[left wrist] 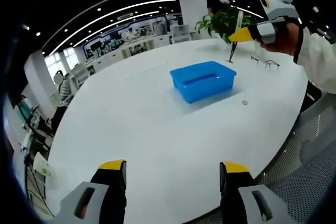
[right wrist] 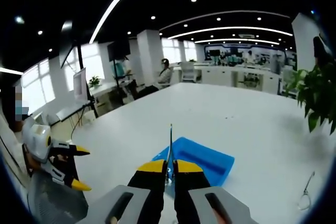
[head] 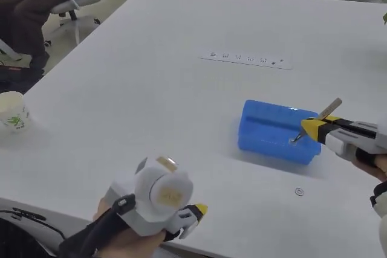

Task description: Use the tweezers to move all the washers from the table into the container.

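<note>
Near the blue container (head: pixel 275 132), on its front side, one washer (head: pixel 299 192) lies on the white table (head: pixel 151 89). Above the container, the right gripper (head: pixel 309 128) is clamped on the tweezers (right wrist: pixel 170 142), tips pointing down. Well apart from the container, the left gripper (left wrist: pixel 172 167) gapes wide, holding nothing.

Bright overhead lights, soft shadows, fisheye edge distortion

Open tabletop (head: pixel 151 95) is left between the left gripper (left wrist: pixel 173 167) and the blue container (head: pixel 266 126). A power strip (head: pixel 245 59) is seen beyond it, a paper cup (head: pixel 13 112) at the left edge. The container's right end is overhung by the right gripper (head: pixel 313 126) and tweezers (right wrist: pixel 170 142).
</note>
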{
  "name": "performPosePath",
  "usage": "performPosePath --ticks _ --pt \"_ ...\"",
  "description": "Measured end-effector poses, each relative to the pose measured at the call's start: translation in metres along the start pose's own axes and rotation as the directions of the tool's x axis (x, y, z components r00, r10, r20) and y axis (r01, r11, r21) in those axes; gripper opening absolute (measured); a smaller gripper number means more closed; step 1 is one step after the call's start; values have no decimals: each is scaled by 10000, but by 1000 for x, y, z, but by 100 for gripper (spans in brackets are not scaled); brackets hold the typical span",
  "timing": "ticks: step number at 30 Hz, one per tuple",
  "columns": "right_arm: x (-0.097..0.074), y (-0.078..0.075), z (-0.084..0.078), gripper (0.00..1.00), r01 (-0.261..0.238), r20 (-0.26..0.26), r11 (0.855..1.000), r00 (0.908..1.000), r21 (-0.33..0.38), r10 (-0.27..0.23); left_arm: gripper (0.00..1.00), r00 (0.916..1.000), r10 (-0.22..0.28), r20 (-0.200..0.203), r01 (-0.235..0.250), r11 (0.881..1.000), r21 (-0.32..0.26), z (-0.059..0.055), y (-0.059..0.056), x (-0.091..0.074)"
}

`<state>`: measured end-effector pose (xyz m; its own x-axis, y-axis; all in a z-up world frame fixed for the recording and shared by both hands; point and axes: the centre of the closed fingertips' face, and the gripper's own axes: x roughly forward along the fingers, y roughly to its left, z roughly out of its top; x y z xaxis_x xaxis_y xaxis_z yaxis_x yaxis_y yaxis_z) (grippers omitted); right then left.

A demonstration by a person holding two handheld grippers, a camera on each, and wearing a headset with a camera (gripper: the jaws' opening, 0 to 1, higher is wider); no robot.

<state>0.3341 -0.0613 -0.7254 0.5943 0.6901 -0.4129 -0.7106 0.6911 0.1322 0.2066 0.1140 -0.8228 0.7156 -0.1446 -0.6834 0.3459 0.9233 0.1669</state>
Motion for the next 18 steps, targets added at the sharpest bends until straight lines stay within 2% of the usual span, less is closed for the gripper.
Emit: performPosePath --ticks 9,12,18 --pt "20 -16 0 2 282 -106 9992 9995 -266 -285 73 9999 13 -102 -14 9999 -110 -2 2 1" --pt "26 -21 -1 2 336 -126 9993 9993 -160 -338 73 9999 3 -156 -4 10000 -44 -2 1 1" --pt "34 -28 -12 2 530 -315 9985 9981 -129 -533 73 9996 92 -256 -90 9999 86 -4 1 1"
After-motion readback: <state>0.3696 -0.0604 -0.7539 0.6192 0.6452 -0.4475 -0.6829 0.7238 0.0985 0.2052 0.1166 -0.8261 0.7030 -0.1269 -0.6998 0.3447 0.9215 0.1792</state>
